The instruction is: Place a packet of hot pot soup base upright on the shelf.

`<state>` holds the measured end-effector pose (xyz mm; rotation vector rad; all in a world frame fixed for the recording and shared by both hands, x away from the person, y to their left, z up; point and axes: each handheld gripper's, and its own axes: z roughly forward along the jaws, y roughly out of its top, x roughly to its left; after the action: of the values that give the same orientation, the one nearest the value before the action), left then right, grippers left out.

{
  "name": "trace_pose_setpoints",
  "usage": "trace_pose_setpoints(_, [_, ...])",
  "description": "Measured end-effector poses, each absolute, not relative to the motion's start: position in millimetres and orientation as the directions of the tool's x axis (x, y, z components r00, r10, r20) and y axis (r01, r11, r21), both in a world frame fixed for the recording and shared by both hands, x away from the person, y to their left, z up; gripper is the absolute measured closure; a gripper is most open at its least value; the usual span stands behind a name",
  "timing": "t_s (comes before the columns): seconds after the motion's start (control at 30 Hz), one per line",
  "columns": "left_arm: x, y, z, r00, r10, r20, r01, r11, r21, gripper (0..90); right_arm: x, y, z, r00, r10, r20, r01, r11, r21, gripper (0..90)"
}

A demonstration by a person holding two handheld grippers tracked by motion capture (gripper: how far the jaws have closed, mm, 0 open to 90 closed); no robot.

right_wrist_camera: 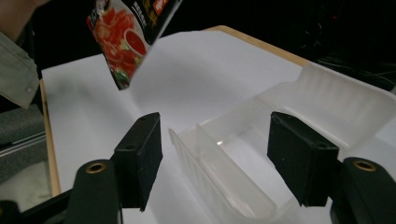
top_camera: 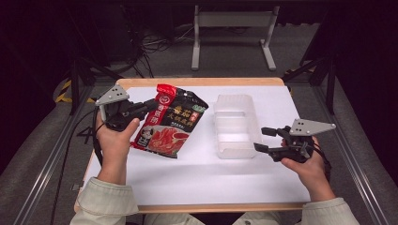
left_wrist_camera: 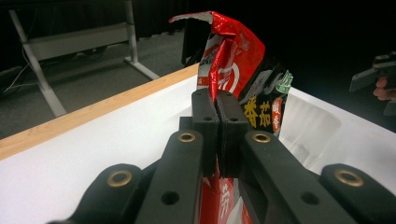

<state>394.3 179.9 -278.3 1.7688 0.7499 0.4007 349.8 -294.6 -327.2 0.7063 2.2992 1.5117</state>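
A red and black food packet [top_camera: 171, 124] with a picture of red soup hangs lifted and tilted above the left half of the table. My left gripper [top_camera: 148, 107] is shut on its upper left edge; in the left gripper view the jaws [left_wrist_camera: 218, 116] pinch the packet [left_wrist_camera: 243, 70] near its crumpled red top. A clear plastic container [top_camera: 232, 140] stands empty at centre right. My right gripper [top_camera: 261, 139] is open at its near right corner. In the right gripper view the container's [right_wrist_camera: 327, 98] end wall lies between the spread jaws [right_wrist_camera: 219, 140], untouched, and the packet [right_wrist_camera: 126, 32] hangs at upper left.
A white sheet [top_camera: 211, 178] covers the wooden table, with bare room in front of the container and below the packet. A pale metal frame [top_camera: 232, 21] and cables lie on the floor beyond the far edge. A pale sleeve [right_wrist_camera: 16, 70] shows at the left.
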Motion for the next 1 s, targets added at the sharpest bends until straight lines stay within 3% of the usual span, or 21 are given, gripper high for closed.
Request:
trace_pose_setpoints(0.5, [387.9,169.3,-280.2,0.773,0.626,-0.105,0.276,-0.182,0.944,88.6,378.5,-240.9,-318.7,-0.867,0.498,0.019,0.189,0.294,0.937,28.9])
trace_pose_setpoints(0.6, [386.1,167.9,-279.5,0.778,0.62,-0.105,0.272,-0.181,0.945,88.6,382.2,-233.8,-319.8,-0.872,0.488,0.025,0.189,0.29,0.938,30.4])
trace_pose_setpoints(0.7, [382.7,165.8,-277.7,0.785,0.611,-0.096,0.26,-0.185,0.948,88.6,386.9,-221.2,-321.7,-0.88,0.472,0.044,0.2,0.284,0.938,37.8])
trace_pose_setpoints(1.0, [376.9,166.0,-273.9,0.794,0.6,-0.091,0.247,-0.182,0.952,88.6,398.3,-199.9,-328.0,-0.89,0.443,0.107,0.234,0.242,0.942,36.2])
